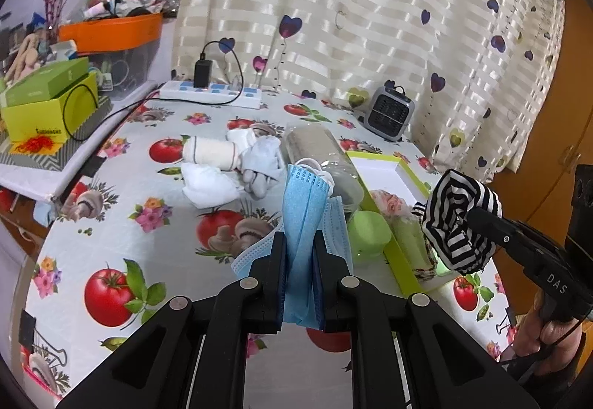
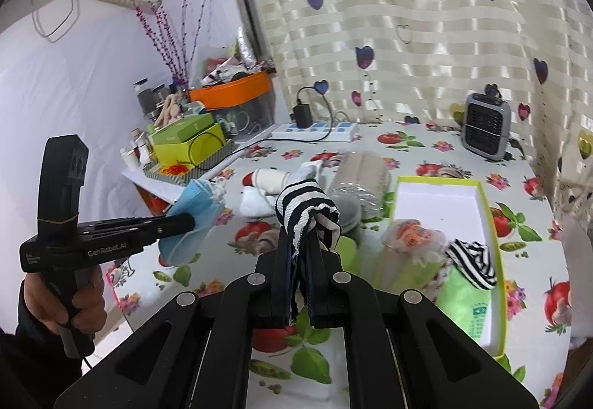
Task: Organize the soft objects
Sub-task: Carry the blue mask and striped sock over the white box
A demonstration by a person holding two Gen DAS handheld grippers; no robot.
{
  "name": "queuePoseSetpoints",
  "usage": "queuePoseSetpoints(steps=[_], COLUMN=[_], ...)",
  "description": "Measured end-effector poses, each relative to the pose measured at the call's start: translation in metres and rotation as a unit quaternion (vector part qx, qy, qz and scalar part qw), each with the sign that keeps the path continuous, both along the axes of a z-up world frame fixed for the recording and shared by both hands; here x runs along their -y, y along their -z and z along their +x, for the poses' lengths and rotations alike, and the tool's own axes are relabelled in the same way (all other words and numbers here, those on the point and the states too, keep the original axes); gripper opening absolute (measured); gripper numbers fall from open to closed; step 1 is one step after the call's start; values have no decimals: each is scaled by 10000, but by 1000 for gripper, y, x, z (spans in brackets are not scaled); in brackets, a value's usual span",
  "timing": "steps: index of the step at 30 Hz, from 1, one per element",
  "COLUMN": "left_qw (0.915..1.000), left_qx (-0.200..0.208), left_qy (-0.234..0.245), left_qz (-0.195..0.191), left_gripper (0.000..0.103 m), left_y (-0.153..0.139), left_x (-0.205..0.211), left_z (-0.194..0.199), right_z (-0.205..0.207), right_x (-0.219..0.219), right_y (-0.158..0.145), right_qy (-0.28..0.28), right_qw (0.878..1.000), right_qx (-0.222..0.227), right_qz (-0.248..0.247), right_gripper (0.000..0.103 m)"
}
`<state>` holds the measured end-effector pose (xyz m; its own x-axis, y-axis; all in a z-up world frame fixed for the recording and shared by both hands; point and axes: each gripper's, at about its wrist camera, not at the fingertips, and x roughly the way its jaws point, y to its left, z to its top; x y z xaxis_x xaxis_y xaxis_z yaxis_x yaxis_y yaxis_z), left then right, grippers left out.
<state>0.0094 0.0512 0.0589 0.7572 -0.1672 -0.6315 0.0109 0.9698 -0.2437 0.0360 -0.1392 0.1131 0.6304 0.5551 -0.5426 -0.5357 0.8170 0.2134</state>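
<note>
My left gripper (image 1: 300, 242) is clamped on a pale blue pleated face mask (image 1: 304, 209), lifted above the surface (image 1: 148, 194) covered in a tomato-print cloth. My right gripper (image 2: 301, 242) pinches a black-and-white striped fabric piece (image 2: 307, 201), also raised. Ahead of both lie white rolled socks (image 1: 211, 164); right of my right gripper sits a lime-rimmed white box (image 2: 441, 194) holding another striped piece (image 2: 472, 262).
</note>
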Motion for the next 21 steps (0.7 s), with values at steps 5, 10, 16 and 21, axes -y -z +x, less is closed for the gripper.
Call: queuePoseSetpoints(steps=[5, 10, 16, 21], left_qw=[10000, 9998, 9996, 9989], left_qx=[-18, -17, 40, 85], left_qy=[84, 169, 270, 449], left_qz=[34, 37, 48, 73], left_gripper=[11, 11, 11, 11], left_y=[-1, -3, -9, -13], left_x=[9, 17, 28, 43], left_z=[8, 14, 20, 26], right_z=[5, 9, 12, 13], right_x=[17, 34, 47, 59], right_y=[4, 6, 8, 9], right_qy=[190, 376, 515, 637], right_qw=[9998, 9992, 9985, 9977], right_qx=[-68, -117, -149, -166], right_qz=[51, 95, 132, 165], right_gripper=[6, 6, 6, 6])
